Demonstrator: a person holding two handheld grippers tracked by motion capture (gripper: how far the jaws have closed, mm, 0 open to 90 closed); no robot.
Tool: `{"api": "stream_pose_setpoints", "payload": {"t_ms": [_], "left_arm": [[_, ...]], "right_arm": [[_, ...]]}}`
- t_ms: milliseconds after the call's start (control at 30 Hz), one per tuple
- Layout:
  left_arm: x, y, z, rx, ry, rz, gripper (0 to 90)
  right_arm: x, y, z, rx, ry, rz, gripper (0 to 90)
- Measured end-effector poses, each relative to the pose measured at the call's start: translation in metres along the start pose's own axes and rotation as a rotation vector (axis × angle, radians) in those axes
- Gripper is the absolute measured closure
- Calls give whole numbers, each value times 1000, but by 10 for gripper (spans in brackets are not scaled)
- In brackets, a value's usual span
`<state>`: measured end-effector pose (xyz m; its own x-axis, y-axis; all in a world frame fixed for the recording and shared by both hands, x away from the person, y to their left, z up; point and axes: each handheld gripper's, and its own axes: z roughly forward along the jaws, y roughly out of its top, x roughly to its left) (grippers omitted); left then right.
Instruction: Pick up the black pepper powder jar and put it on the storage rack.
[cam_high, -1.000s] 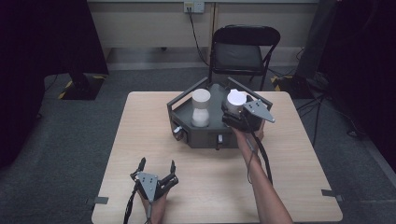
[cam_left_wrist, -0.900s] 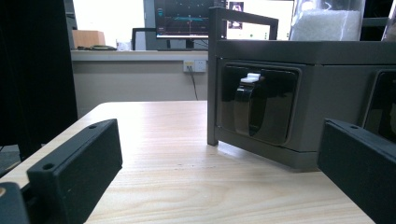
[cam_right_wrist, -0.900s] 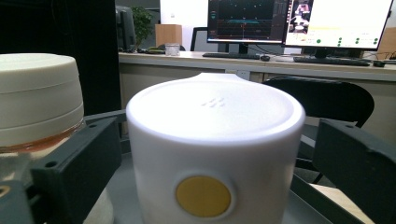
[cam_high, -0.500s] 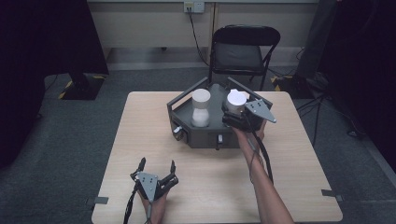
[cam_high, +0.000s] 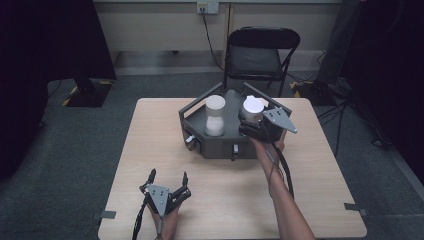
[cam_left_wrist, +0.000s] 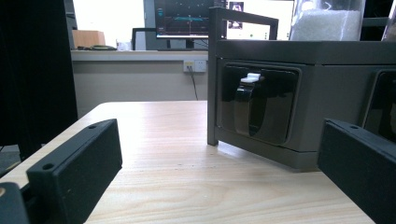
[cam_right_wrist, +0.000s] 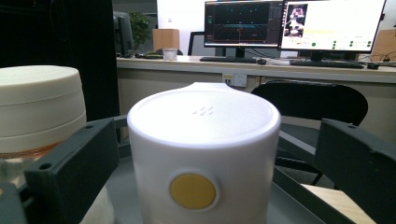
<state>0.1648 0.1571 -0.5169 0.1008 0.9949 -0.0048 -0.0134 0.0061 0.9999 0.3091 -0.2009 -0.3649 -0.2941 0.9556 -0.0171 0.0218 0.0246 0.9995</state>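
White canister with a round yellow button sits in the dark grey tray on the wooden table, right between the spread jaws of the right gripper, not visibly pinched. A second container with a white lid stands just beside it, to the gripper's left. Left gripper rests low on the table, jaws spread and empty, with the tray's front panel and latch ahead of it.

1. The left gripper is black, with a grey three-cornered plate on top and a black cable behind it.
2. The right gripper has the same plate — and a black cable along the bare forearm.
3. The jaws are black blocks with small screw holes.
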Motion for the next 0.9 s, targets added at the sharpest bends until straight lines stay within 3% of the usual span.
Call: {"api": "stream_pose_setpoints", "payload": {"t_ms": [467, 900], "left_arm": [[0, 0, 0, 0, 0, 0, 0], [0, 0, 0, 1, 0, 0, 0]], "right_arm": [[-3, -3, -19, -5, 7, 5, 0], [-4, -11, -43, -44, 15, 14, 0]]}}
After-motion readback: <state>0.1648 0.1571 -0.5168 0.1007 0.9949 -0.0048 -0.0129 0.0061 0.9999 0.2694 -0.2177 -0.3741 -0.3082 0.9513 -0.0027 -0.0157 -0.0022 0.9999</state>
